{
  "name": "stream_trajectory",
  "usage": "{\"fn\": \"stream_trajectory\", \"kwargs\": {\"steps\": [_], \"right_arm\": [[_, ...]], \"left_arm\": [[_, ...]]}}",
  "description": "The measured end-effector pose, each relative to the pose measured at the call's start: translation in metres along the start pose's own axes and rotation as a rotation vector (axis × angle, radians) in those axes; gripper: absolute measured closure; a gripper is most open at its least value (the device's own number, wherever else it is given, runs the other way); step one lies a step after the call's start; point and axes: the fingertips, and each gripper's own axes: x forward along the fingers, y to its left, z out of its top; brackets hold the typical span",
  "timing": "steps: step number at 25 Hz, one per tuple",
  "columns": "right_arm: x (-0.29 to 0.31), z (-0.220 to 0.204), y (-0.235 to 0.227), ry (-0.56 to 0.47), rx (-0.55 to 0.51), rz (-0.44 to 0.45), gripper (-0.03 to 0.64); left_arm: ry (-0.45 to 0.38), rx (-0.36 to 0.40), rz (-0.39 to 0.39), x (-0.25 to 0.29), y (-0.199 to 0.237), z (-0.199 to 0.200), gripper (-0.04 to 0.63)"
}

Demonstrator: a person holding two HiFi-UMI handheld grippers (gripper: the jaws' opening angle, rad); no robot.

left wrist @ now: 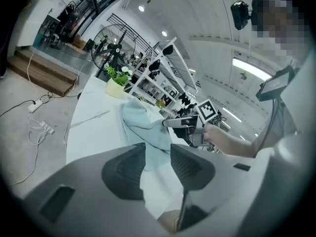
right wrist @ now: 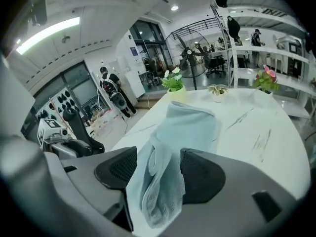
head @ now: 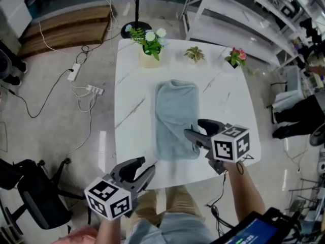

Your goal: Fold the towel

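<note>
- Towel [head: 176, 118]: pale blue, folded into a long strip, mid-desk [head: 133, 85].
- My right gripper [head: 195, 129]: jaws wide, the towel's near end loose between them. My left gripper [head: 147, 164]: jaws wide, empty.
- Only the right gripper view shows the layered folds.

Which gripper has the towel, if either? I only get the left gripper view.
Observer: Neither. The right gripper view shows the right gripper with its fingers apart; the towel lies between them, not pinched.
Operator: Left one on the cloth?
Observer: No. The head view puts the left gripper just short of the towel's near left corner, over the table edge, with no cloth in its fingers.
Operator: Towel shape?
Observer: In the head view it is one narrow strip running away from the person toward the potted plants.
</note>
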Motion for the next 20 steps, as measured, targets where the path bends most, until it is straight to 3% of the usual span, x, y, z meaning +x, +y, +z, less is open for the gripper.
{"fn": "stream_trajectory", "kwargs": {"steps": [2, 4, 10, 13, 20], "right_arm": [[0.009, -0.005, -0.004, 0.019, -0.059, -0.053, 0.344], [0.013, -0.008, -0.004, 0.026, -0.132, -0.101, 0.556], [0.006, -0.006, 0.048, 0.008, -0.296, -0.014, 0.566], [0.010, -0.020, 0.074, 0.052, -0.424, 0.005, 0.565], [0.031, -0.063, 0.118, 0.162, -0.611, 0.072, 0.566]], "left_arm": [[-0.008, 0.002, -0.004, 0.001, -0.001, -0.001, 0.436], [-0.016, 0.004, -0.006, 0.001, -0.003, 0.000, 0.436], [-0.052, 0.010, 0.002, -0.010, -0.007, 0.010, 0.436], [-0.064, 0.002, 0.005, -0.016, -0.006, 0.007, 0.436], [-0.077, -0.030, 0.021, -0.031, 0.001, -0.006, 0.436]]}}
